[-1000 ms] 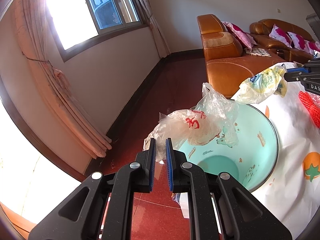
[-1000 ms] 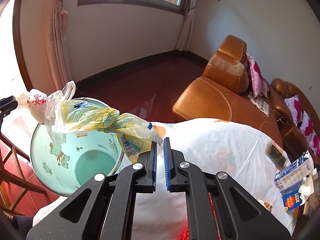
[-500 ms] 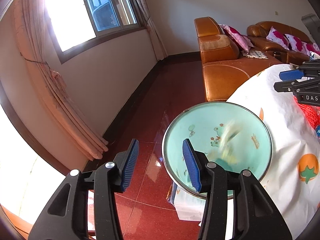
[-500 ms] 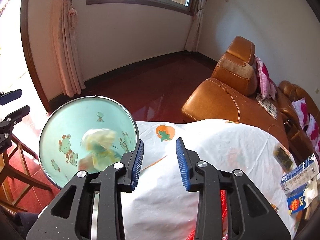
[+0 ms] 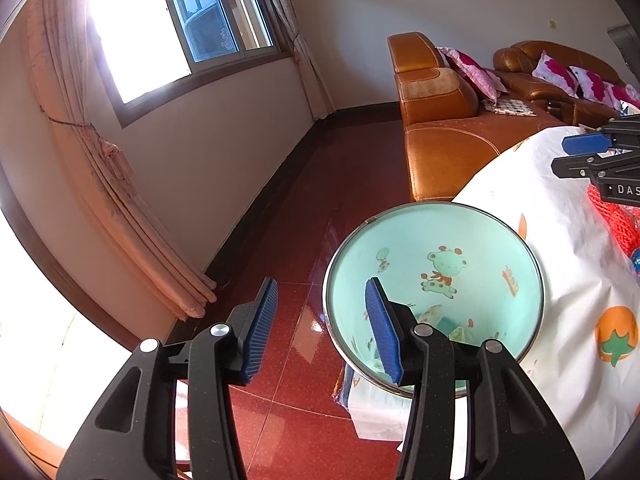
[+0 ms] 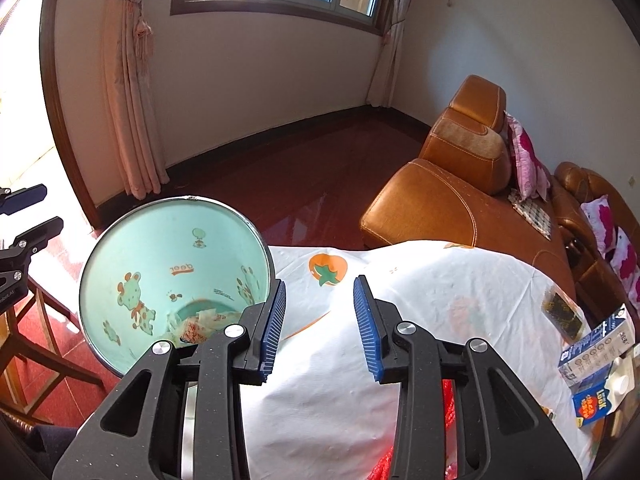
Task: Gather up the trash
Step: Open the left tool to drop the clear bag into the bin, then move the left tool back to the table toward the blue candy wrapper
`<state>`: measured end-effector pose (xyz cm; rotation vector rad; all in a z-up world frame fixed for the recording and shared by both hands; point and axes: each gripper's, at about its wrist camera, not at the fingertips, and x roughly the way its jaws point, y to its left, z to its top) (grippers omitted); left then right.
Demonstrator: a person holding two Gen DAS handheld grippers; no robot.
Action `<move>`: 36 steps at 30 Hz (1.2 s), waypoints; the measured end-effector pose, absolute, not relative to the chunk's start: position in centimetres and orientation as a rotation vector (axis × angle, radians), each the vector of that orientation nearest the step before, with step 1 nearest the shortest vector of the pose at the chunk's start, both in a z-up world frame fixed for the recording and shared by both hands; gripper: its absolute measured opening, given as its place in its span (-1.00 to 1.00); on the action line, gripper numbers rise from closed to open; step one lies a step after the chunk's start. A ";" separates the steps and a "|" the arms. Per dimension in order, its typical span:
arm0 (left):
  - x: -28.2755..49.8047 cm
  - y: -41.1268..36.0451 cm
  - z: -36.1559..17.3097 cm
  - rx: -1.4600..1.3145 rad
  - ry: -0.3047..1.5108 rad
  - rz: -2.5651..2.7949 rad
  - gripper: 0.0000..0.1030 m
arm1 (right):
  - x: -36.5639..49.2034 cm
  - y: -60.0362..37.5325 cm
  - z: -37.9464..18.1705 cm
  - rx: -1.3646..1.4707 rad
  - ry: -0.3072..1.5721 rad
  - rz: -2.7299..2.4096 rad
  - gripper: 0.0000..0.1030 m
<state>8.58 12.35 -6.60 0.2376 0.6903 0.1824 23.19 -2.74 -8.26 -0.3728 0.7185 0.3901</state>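
A mint-green trash bin (image 5: 480, 240) with cartoon prints stands beside the cloth-covered table (image 5: 560, 288); it also shows in the right wrist view (image 6: 168, 240). Crumpled plastic bags (image 6: 196, 322) lie at its bottom, partly visible in the left wrist view (image 5: 444, 326). My left gripper (image 5: 320, 324) is open and empty over the bin's near rim. My right gripper (image 6: 318, 326) is open and empty above the table edge, just right of the bin.
An orange leather sofa (image 6: 452, 200) stands beyond the table. Cartons (image 6: 596, 356) and a dark packet (image 6: 562, 316) lie on the table at right. Red netting (image 5: 616, 220) lies on the cloth. A wooden chair (image 6: 36, 344) is left of the bin. The floor is red tile.
Both grippers opened and let go of their plastic bags, which fell into the bin. Both grippers then opened wider and drew slightly back.
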 end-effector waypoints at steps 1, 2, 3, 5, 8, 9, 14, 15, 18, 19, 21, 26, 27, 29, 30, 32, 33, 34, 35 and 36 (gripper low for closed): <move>8.6 12.3 -6.6 0.238 0.690 0.182 -0.10 | 23.2 -2.8 -8.2 -0.371 0.715 0.387 -0.31; 8.6 12.3 -6.6 0.237 0.690 0.182 -0.10 | 23.1 -2.8 -8.2 -0.369 0.713 0.386 -0.31; 8.6 12.3 -6.6 0.237 0.689 0.183 -0.10 | 23.0 -2.8 -8.1 -0.366 0.712 0.386 -0.31; 8.5 12.2 -6.6 0.238 0.688 0.184 -0.10 | 22.9 -2.9 -8.0 -0.366 0.708 0.383 -0.31; 8.5 12.2 -6.4 0.240 0.684 0.182 -0.07 | 22.6 -3.1 -7.8 -0.362 0.703 0.378 -0.29; 8.5 12.1 -6.4 0.242 0.683 0.181 -0.05 | 22.4 -3.2 -7.7 -0.361 0.700 0.375 -0.29; 8.3 11.6 -5.9 0.250 0.672 0.171 -0.02 | 21.6 -4.0 -6.8 -0.353 0.681 0.360 -0.28; 8.3 11.4 -5.8 0.251 0.670 0.168 -0.01 | 21.5 -4.1 -6.6 -0.350 0.679 0.357 -0.27; 8.1 11.0 -5.4 0.258 0.663 0.162 0.00 | 21.1 -4.9 -6.1 -0.341 0.669 0.342 -0.25; 8.0 10.8 -5.3 0.259 0.661 0.159 0.00 | 20.9 -5.2 -5.9 -0.337 0.667 0.336 -0.25; 8.0 10.2 -5.1 0.267 0.655 0.149 0.01 | 20.5 -5.8 -5.6 -0.333 0.659 0.325 -0.25; 7.8 8.3 -4.9 0.291 0.645 0.117 0.06 | 19.2 -7.8 -4.5 -0.312 0.636 0.295 -0.20; 7.8 7.7 -4.8 0.297 0.642 0.110 0.08 | 19.0 -8.2 -4.3 -0.307 0.631 0.287 -0.20; 7.8 6.7 -4.7 0.308 0.635 0.095 0.12 | 18.6 -9.0 -4.0 -0.301 0.625 0.273 -0.18; 7.8 5.9 -4.6 0.317 0.632 0.081 0.12 | 18.3 -9.5 -3.8 -0.295 0.621 0.265 -0.18; 7.9 5.0 -4.7 0.327 0.629 0.064 0.12 | 17.7 -10.7 -3.6 -0.281 0.614 0.246 -0.17; 8.0 4.2 -4.7 0.335 0.628 0.051 0.12 | 17.4 -11.4 -3.6 -0.274 0.611 0.237 -0.17; 8.0 3.7 -4.8 0.340 0.627 0.041 0.12 | 17.0 -12.2 -3.4 -0.265 0.606 0.225 -0.16; 8.1 3.0 -4.8 0.347 0.626 0.030 0.12 | 16.6 -12.9 -3.4 -0.255 0.604 0.213 -0.15; 8.2 2.0 -4.8 0.354 0.624 0.013 0.12 | 16.3 -13.7 -3.3 -0.243 0.602 0.203 -0.15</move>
